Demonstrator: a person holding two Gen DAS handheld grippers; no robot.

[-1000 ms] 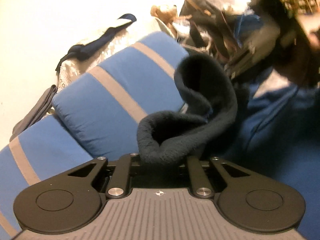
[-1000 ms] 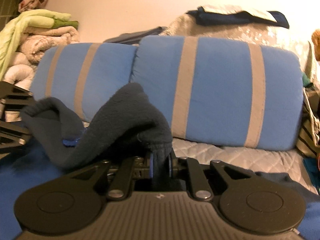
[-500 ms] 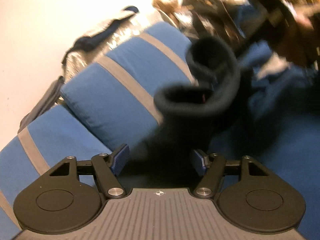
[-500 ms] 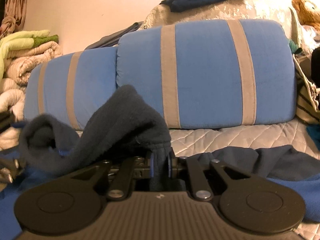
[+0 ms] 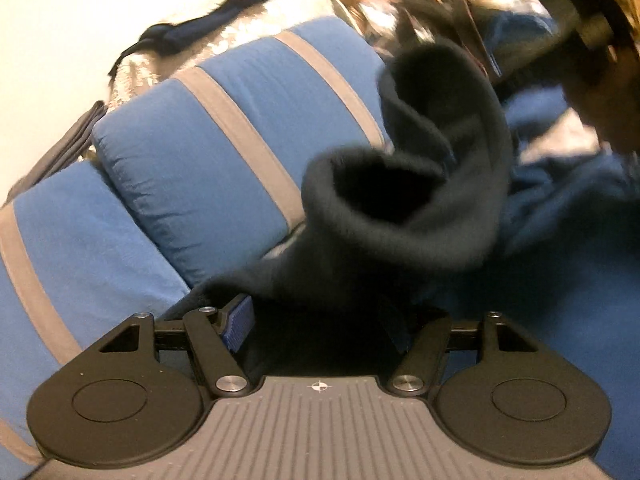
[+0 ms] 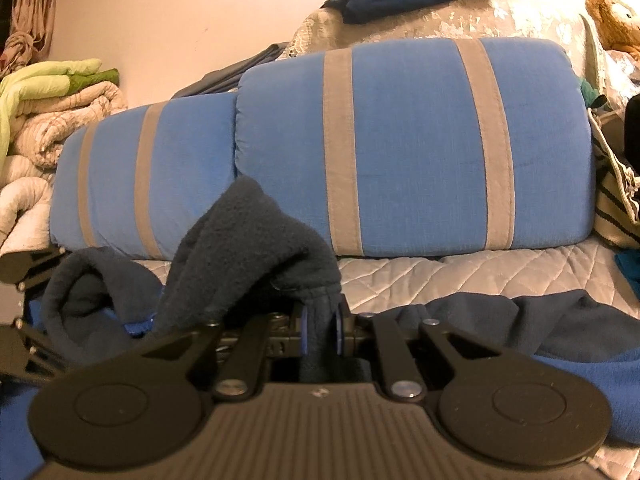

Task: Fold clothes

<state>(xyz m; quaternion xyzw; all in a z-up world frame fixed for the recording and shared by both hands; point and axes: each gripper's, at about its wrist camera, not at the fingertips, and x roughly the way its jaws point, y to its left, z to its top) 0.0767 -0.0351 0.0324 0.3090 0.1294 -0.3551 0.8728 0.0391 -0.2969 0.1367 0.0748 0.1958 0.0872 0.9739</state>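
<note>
Two blue striped cushions stand side by side behind my work. One dark fleece garment drapes across the blue bedding before them. My right gripper pinches its edge; my left gripper gapes wide, fleece lying loose between its fingers.

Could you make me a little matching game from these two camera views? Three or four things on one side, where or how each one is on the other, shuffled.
Things:
1. dark fleece garment
2. left gripper
3. teddy bear
4. green blanket

States:
A. jaws spread apart
B. on top of the pile of folded bedding, far left
C. pinched between the right gripper fingers
D. upper right corner, behind the striped pillows

Pairs: 1-C, 2-A, 3-D, 4-B
</note>
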